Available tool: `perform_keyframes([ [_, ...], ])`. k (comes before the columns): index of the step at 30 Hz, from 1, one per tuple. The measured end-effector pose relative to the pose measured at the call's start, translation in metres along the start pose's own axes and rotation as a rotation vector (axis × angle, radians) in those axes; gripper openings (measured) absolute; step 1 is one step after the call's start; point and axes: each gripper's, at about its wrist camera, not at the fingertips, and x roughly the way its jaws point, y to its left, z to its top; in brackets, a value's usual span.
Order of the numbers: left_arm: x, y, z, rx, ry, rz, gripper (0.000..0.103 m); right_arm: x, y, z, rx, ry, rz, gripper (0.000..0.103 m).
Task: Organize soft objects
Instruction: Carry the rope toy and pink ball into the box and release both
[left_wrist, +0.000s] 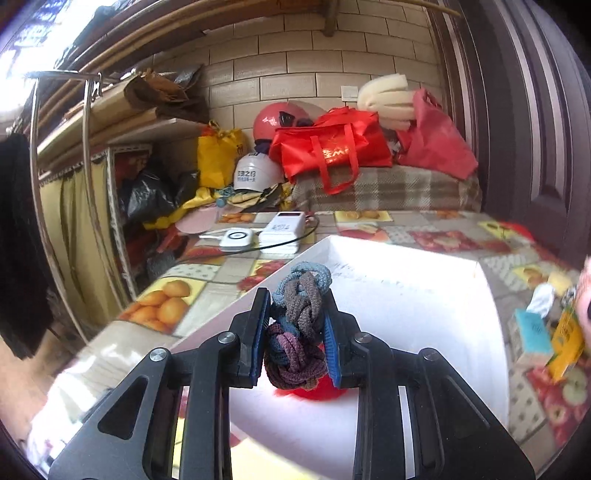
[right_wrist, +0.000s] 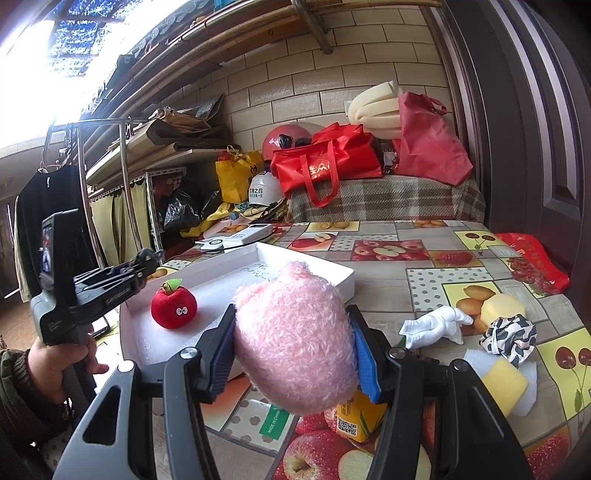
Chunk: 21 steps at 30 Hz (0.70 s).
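My left gripper (left_wrist: 297, 325) clamps hair ties (left_wrist: 295, 332) above the tray (left_wrist: 406, 295). My right gripper (right_wrist: 295, 354) grips a pink plush (right_wrist: 295, 339); the apple (right_wrist: 173, 306) sits at 10 o'clock.

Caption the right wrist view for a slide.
Right gripper holds pink plush toy beside white tray containing red apple plush.

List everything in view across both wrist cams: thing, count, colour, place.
hair ties: 1 bundle, blue, grey, purple; clamped in left tongs over tray
plush toy: 1, pink; clamped in right tongs
apple plush: 1, red; inside tray
tray: 1, white; on table
sponges: 2, yellow; table right
white cloth: 1; table right
patterned cloth: 1, black-white; by sponges
juice carton: 1, yellow; under right tongs
helmets: 2, white, pink; back
red bags: 2; back bench
left tongs: black, blue pads
right tongs: same
left hand: grips handle
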Motion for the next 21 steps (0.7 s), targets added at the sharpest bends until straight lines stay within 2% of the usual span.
perform_keyframes([
  [3,-0.012,0.031,-0.011,-0.062,0.076,0.005,0.026,-0.002,0.000,0.000,0.004,-0.004,0.008,0.056],
  [6,-0.025,0.045,-0.016,-0.100,0.081,0.014,0.026,-0.002,0.001,0.001,0.002,-0.004,0.019,0.056],
  [8,-0.025,0.036,-0.017,-0.063,0.080,0.017,0.026,-0.002,0.002,0.001,-0.003,-0.001,0.023,0.056],
  [17,-0.013,-0.020,-0.011,0.062,0.058,-0.085,0.026,0.003,0.013,0.002,-0.043,0.010,0.021,0.056],
  [21,-0.011,-0.028,-0.009,0.086,0.069,-0.093,0.026,0.007,0.017,0.002,-0.054,0.016,0.024,0.056],
])
